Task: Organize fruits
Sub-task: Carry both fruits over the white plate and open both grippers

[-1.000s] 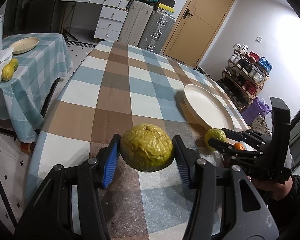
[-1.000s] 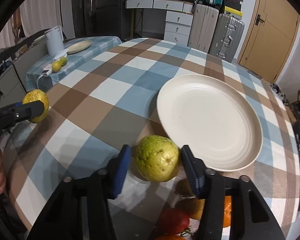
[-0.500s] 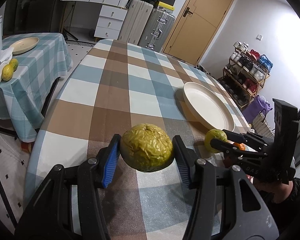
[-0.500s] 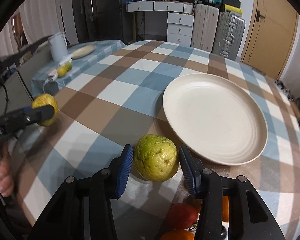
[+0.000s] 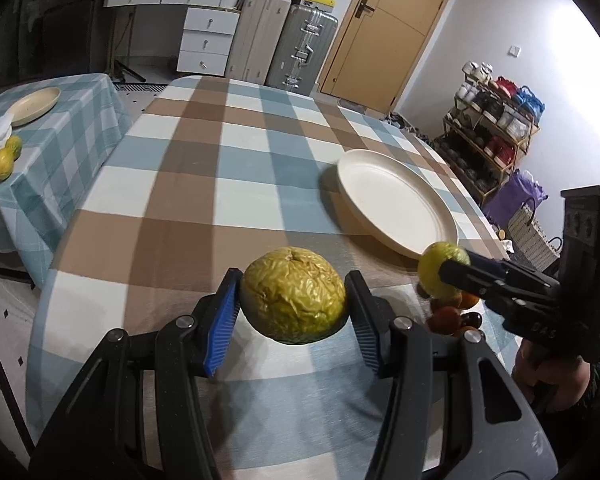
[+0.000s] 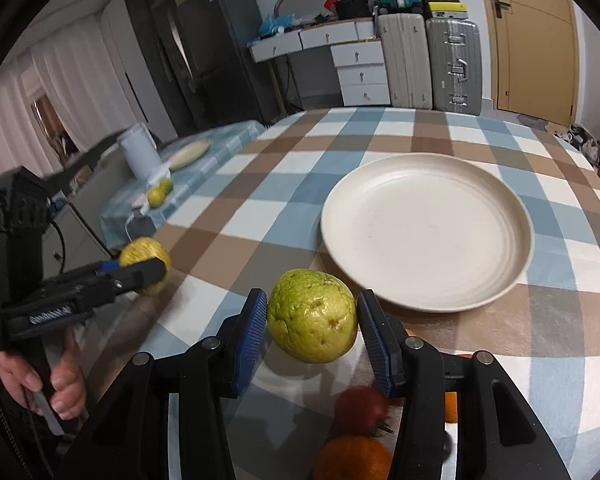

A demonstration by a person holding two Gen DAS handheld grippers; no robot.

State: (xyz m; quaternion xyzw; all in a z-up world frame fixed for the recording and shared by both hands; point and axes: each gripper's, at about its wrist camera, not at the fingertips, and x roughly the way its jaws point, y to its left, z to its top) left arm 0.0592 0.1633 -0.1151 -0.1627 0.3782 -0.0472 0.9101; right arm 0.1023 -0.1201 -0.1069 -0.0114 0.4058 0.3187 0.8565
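The left gripper point(image 5: 294, 306) clamps a wrinkled, likely soft yellow fruit point(image 5: 294, 300) across its middle, the right gripper point(image 6: 312, 326) a firmer green guava point(image 6: 312, 316), plate point(image 6: 512, 280) at one o'clock.

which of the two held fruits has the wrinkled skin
The yellowish fruit in the left hand-held gripper; the greener fruit in the right hand-held gripper is smoother.

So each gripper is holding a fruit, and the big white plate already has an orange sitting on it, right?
Not quite. The white plate has nothing on it, as the right wrist view shows clearly. The orange lies on the tablecloth below the right gripper. The rest is right: the right gripper holds a green fruit, and the left gripper holds a wrinkled yellow fruit.
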